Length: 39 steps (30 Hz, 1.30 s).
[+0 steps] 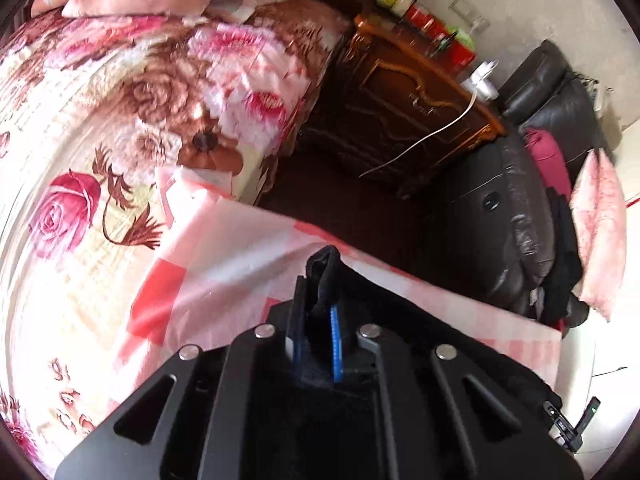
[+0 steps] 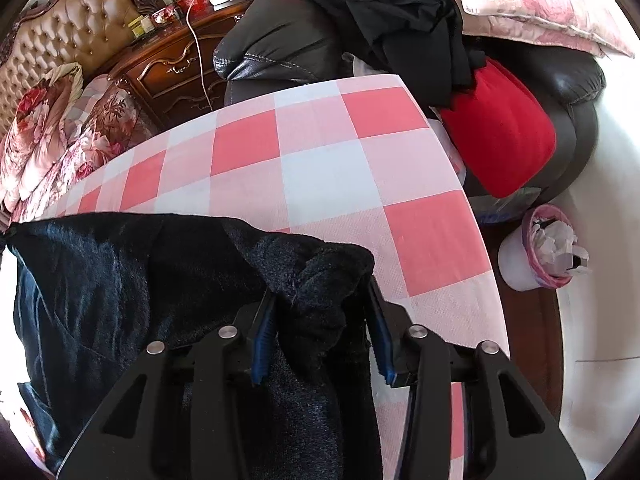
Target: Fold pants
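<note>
R jaws clamped on pants (image 2: 120, 280)

Both wrist views close above checkered cloth (image 2: 328, 168), facing nightstand (image 1: 404, 96); shared: black sofa (image 1: 500, 220).

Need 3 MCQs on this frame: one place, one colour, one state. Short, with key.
1. Where does the waste bin stand?
A) on the floor beside the bed
B) on the nightstand
C) on the armchair

2. What colours is the checked sheet?
A) blue and grey
B) pink, red and white
C) green and yellow

3. What is the right gripper doing?
A) open, holding nothing
B) shut on a pillow
C) shut on the pants

Key: A, the bin sits on dark floor past the sheet's edge; B, the squares show those colours; C, dark fleecy cloth is bunched between its fingers.
</note>
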Each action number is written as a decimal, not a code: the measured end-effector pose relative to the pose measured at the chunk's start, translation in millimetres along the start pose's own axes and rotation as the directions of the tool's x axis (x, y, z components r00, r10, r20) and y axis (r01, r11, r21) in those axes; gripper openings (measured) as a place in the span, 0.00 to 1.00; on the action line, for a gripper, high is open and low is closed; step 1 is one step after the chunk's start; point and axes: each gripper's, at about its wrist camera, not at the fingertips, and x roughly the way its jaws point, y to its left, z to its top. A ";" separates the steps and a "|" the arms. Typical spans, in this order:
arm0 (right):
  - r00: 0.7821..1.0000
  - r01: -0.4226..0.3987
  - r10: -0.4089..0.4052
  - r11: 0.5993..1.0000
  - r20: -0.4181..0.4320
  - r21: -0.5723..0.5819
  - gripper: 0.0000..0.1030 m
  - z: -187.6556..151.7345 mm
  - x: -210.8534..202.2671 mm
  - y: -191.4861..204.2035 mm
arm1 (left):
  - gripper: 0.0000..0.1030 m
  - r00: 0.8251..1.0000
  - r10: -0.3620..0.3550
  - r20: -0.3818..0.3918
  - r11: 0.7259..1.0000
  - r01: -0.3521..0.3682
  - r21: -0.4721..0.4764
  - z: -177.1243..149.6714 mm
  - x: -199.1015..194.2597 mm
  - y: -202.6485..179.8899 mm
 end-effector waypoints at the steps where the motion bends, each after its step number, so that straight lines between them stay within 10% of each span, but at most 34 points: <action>1: 1.000 -0.019 0.019 1.000 0.003 0.020 0.32 -0.2 -4.2 -1.7 | 0.10 1.000 -0.012 0.009 1.000 0.012 0.005 0.1 -8.5 -2.7; 10: 0.978 -0.100 0.101 0.995 0.183 -0.013 0.18 -32.0 -103.0 6.4 | 0.09 0.957 -0.229 0.176 0.971 0.212 0.109 -53.2 -166.3 -14.4; 17: 0.936 -0.256 0.243 0.967 0.254 0.018 0.16 -115.2 -174.8 -23.7 | 0.02 0.897 -0.333 0.291 0.940 0.293 0.173 -208.7 -287.6 46.4; 25: 0.947 -0.274 0.255 0.959 0.197 0.074 0.17 -249.8 -170.7 -56.4 | 0.03 0.914 -0.317 0.254 0.947 0.320 0.032 -444.1 -276.3 138.2; 29: 0.969 -0.211 0.194 0.972 0.153 0.104 0.31 -290.8 -157.7 -64.4 | 0.43 0.944 -0.228 0.237 0.962 0.255 -0.093 -505.2 -252.5 173.0; 32: 0.958 -0.237 0.198 0.955 0.209 0.179 0.70 -316.5 -183.4 -77.4 | 0.56 0.899 -0.313 0.305 0.912 0.375 -0.168 -529.8 -265.3 186.9; 35: 0.946 -0.291 0.236 0.921 0.224 0.260 0.69 -328.7 -199.0 -88.8 | 0.55 0.879 -0.348 0.326 0.862 0.437 -0.258 -535.7 -270.8 192.8; 39: 0.923 -0.380 0.326 0.857 0.205 0.347 0.69 -328.8 -199.9 -94.4 | 0.54 0.822 -0.448 0.352 0.709 0.566 -0.419 -533.8 -263.6 193.3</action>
